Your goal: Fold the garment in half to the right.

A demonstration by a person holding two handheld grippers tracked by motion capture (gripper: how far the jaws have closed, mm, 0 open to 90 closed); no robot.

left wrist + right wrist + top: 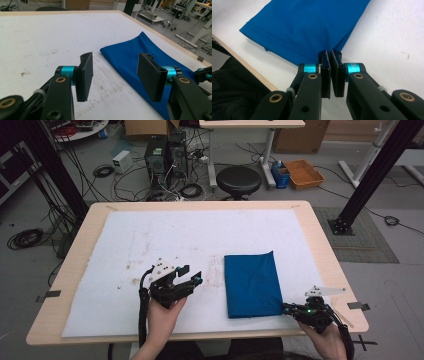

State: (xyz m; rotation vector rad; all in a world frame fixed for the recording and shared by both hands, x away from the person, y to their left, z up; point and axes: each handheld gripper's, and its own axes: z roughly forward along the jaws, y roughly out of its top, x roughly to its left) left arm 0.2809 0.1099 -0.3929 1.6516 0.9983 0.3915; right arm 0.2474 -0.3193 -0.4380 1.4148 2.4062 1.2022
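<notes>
On a white mat covering a wooden table, a folded blue cloth lies flat toward the 4 o'clock side of the work surface. At the cloth's 5 o'clock corner, the right gripper has its jaws pressed together, pinching what appears to be the very tip of the fabric; the jaws themselves hide how much cloth sits between the pads. At 9 o'clock of the cloth, the left gripper hovers with jaws wide and nothing between them, aimed at the cloth's near long edge. The fabric looks thin, light and limp, likely to sag and unfold once lifted, so a second hold on the hemmed corner at 7 o'clock would probably keep the layers together. A person's hands work both tools.
</notes>
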